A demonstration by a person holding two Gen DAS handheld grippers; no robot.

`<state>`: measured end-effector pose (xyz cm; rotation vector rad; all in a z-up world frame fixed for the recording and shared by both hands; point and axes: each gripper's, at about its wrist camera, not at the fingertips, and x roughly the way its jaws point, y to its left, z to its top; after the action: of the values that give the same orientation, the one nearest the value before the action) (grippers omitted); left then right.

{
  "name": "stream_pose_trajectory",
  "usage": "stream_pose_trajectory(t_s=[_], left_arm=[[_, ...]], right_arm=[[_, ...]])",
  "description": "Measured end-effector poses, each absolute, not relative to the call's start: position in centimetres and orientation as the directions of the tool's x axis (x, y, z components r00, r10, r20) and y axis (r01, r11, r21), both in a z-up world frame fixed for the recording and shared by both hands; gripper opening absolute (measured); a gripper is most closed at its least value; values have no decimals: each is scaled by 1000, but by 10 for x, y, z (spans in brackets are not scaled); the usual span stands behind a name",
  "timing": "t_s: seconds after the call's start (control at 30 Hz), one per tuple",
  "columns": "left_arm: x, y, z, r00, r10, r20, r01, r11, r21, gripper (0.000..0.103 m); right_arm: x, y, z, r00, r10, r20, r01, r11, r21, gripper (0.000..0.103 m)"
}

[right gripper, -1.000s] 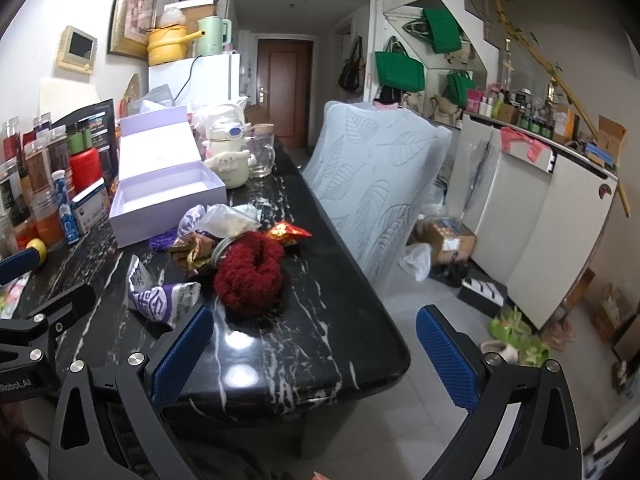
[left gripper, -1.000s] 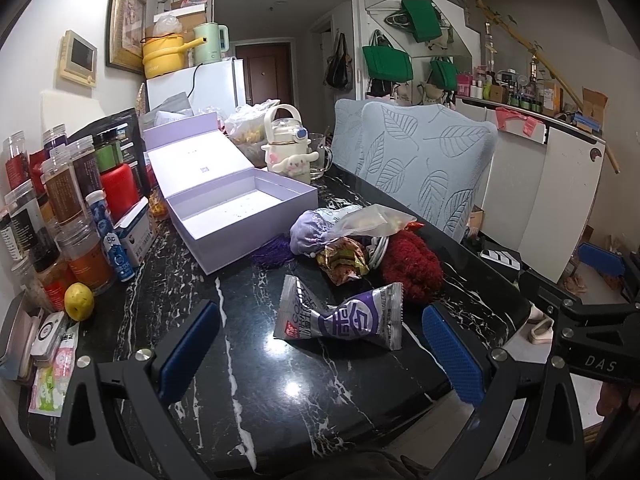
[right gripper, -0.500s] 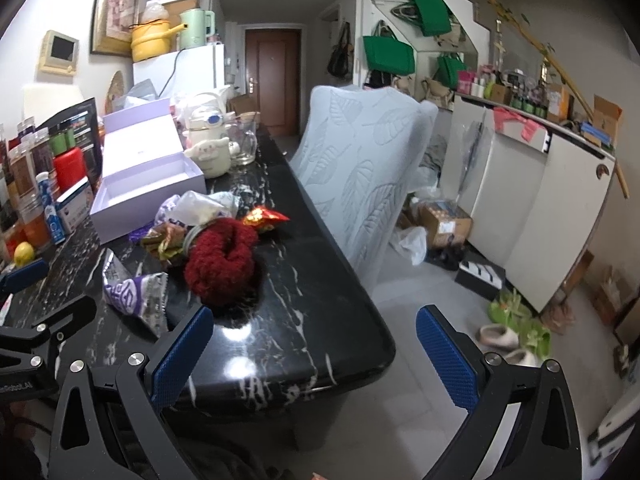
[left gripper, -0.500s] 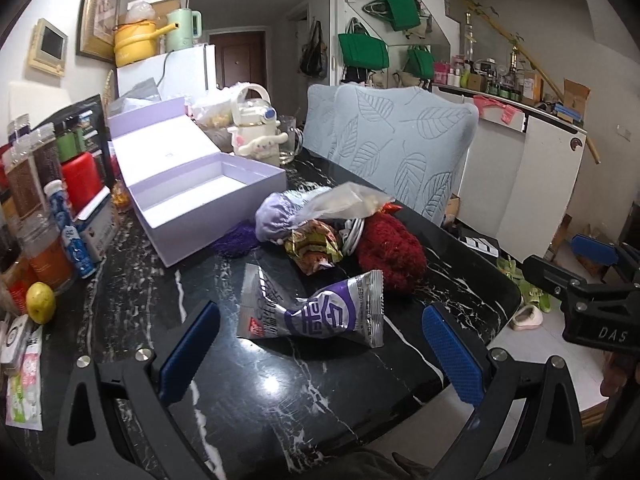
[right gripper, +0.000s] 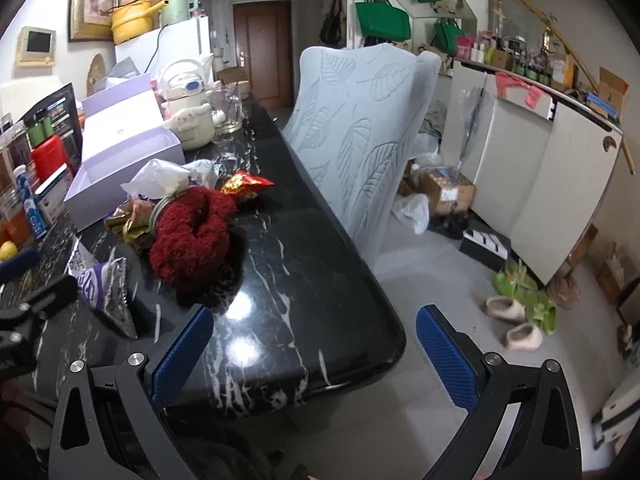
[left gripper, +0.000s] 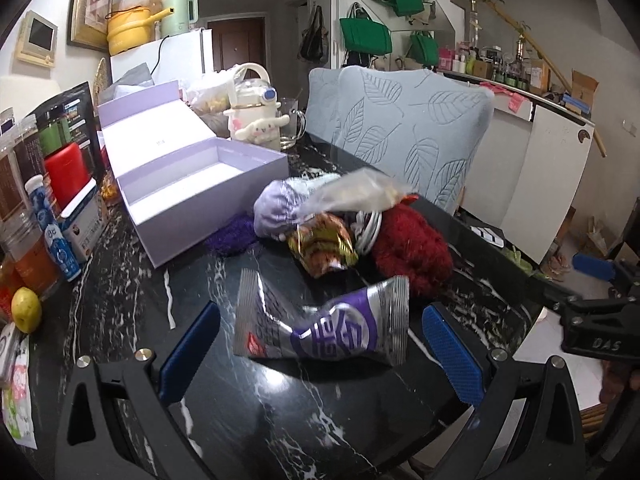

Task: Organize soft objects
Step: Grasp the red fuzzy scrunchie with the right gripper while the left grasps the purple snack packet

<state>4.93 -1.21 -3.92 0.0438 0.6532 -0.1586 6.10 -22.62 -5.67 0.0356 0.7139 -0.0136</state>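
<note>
On the black marble table [left gripper: 280,420] an open lilac cardboard box [left gripper: 200,196] waits at left, empty; the left claw [left gripper: 318,350] gapes wide, holding nothing, its blue pads flanking a crumpled silver-and-purple foil packet [left gripper: 324,326]; this looks like the approach step; next, lower and close gently; the right claw [right gripper: 314,354] is likewise spread and empty near the fuzzy red knitted roll [right gripper: 192,236].

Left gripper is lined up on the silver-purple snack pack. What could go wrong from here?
1. The silver-purple snack pack lies flat and crinkled; the open left gripper may slide off or crush it.
2. The red fuzzy scrunchie touches its far corner and could get dragged.
3. The right gripper hangs partly past the table edge.
</note>
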Motion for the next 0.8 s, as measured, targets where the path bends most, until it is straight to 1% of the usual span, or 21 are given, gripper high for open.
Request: stream_pose_trajectory(t_s=[0.1, 0.17, 0.3, 0.37, 0.47, 0.5, 0.6, 0.73, 0.8], left_arm=[[55, -7, -35, 775, -111, -622, 146, 989, 5, 103], [59, -3, -37, 765, -73, -639, 110, 994, 19, 103], [63, 7, -48, 758, -46, -651, 54, 998, -8, 103], [66, 8, -56, 735, -73, -674, 54, 997, -48, 103], [71, 9, -67, 704, -152, -694, 72, 987, -144, 103], [74, 8, -70, 699, -161, -697, 73, 985, -154, 103], [84, 2, -81, 673, -130, -728, 67, 991, -115, 103], [91, 8, -88, 649, -171, -741, 74, 984, -162, 103], [93, 13, -89, 652, -170, -739, 71, 984, -163, 103]], right_arm=[[68, -227, -57, 752, -3, -659, 30, 999, 30, 103], [73, -227, -55, 751, -2, -661, 31, 999, 32, 103], [78, -221, -51, 769, 23, -639, -5, 1000, 30, 103], [83, -216, -50, 770, 28, -637, -19, 1000, 22, 103], [92, -212, -52, 764, 40, -644, -34, 999, 21, 103], [93, -211, -53, 760, 43, -648, -37, 999, 23, 103], [102, -209, -57, 747, 38, -663, -34, 999, 19, 103], [114, -208, -63, 728, 25, -685, -26, 1000, 9, 103], [119, -207, -64, 721, 30, -692, -32, 999, 10, 103]])
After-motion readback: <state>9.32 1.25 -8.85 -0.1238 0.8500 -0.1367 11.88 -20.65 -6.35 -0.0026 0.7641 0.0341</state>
